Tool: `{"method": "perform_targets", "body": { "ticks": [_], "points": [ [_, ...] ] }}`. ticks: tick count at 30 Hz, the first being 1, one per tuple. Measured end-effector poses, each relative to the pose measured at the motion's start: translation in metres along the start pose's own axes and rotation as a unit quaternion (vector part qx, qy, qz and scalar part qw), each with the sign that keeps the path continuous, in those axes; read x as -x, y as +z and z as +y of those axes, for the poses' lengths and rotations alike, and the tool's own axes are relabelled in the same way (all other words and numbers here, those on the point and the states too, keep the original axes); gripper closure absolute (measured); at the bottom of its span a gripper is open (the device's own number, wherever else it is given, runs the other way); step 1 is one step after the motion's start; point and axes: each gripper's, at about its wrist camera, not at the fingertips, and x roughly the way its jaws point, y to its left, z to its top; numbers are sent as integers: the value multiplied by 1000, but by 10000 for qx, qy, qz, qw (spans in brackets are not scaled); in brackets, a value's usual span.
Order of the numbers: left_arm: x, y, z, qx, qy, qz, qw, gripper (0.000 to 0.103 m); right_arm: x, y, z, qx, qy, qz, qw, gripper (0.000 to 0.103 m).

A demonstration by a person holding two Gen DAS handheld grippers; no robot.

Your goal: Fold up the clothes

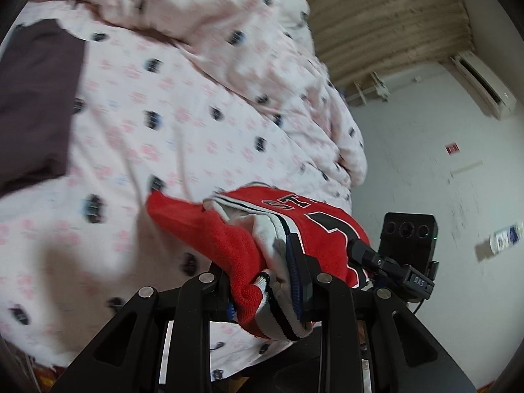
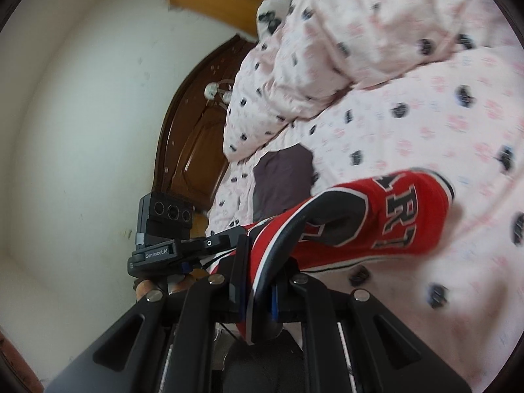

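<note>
Over the bed, both grippers have hold of the same red jersey [image 1: 235, 239], which hangs bunched between them just above the pink patterned duvet [image 1: 163, 104]. The left gripper [image 1: 262, 291] is clamped narrow on a thick wad of red knit plus the white-and-black striped trim. The right gripper [image 2: 257, 281] is pinched tight on a thinner edge, with the lettered front of the jersey draping away from it toward the bedding.

What worries me: the left side has grabbed several layers at once, so if the two grippers pull apart to spread the jersey, it'll probably stay twisted instead of opening flat. The right grip looks like it's only on the trim, and a hard tug could slip it free, dropping that half onto the duvet in a heap. Everything's a bit motion-blurred too, so I'd guess things are swinging.

Pose-wise, both grippers sit close together, tilted sideways relative to the bed, fingers pointing across the mattress. A dark maroon garment [image 1: 36, 98] lies flat on the bed, well apart from the jersey. Each view catches the other gripper's camera block [image 1: 407, 239] right alongside.
</note>
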Motion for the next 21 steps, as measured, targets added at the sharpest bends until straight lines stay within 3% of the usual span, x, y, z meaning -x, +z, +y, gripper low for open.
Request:
{"method": "perform_targets", "body": {
  "ticks": [4, 9, 14, 19, 21],
  "points": [
    [30, 36, 31, 289, 133, -186, 9993, 81, -48, 33, 18, 51, -7, 241, 9997, 92],
    [70, 109, 59, 403, 276, -595, 9970, 81, -113, 88, 42, 138, -64, 319, 9994, 92],
    [127, 165, 69, 162, 468, -1364, 9894, 81, -170, 141, 78, 495, 171, 131, 9985, 92],
    [166, 170, 95, -177, 905, -1998, 9755, 81, -231, 160, 100, 889, 644, 79, 9939, 92],
    [165, 156, 120, -117, 957, -2054, 9739, 81, -261, 148, 90, 905, 590, 353, 9935, 92]
  ]
}}
